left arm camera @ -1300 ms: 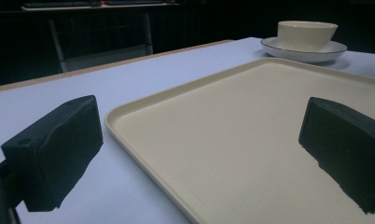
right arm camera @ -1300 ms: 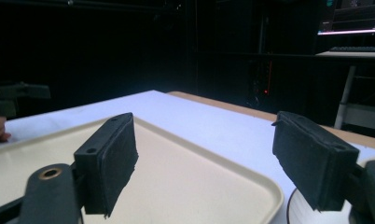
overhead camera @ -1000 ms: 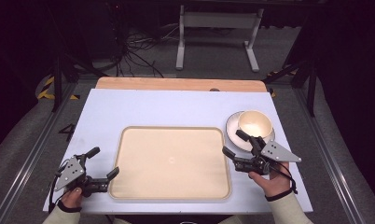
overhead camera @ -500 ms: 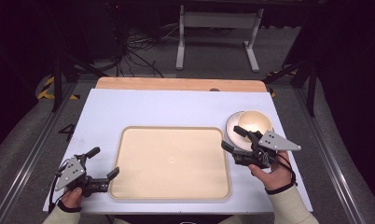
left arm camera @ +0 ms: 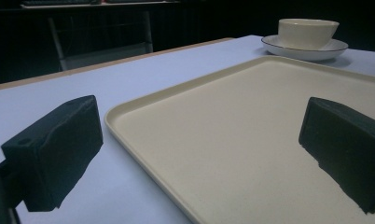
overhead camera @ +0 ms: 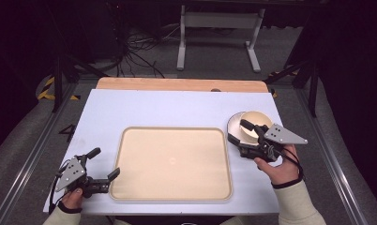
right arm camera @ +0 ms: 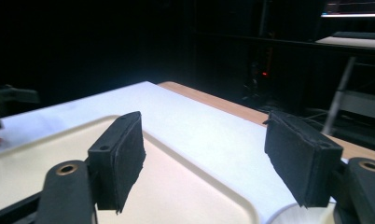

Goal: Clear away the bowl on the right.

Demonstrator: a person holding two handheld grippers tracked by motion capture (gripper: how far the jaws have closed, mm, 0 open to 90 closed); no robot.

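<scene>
On the right side of the white surface (overhead camera: 177, 108), a cream bowl (overhead camera: 255, 123) sat on a dark-rimmed plate (overhead camera: 233, 129), just beside the right edge of a large cream tray (overhead camera: 172, 164). The right claw (overhead camera: 245, 138) hovered at that stack with its jaws spread wide, 1 jaw above the bowl's near side and the other low by the plate's near rim; the right gripper view showed both pads apart with nothing between them, and only a pale sliver of crockery at the bottom edge. Whether a pad already touched the rim could not be told. The left claw (overhead camera: 104, 164) rested low at the tray's near left corner, also open and empty, 1 jaw over the tray and 1 outside it, as the left gripper view showed. The tray held nothing, and bowl and plate looked undisturbed. By my reading the work was barely started: the reach to the bowl and plate was about made, while the grasp, the lift and the placing, most likely onto the tray, were all left to do.
</scene>
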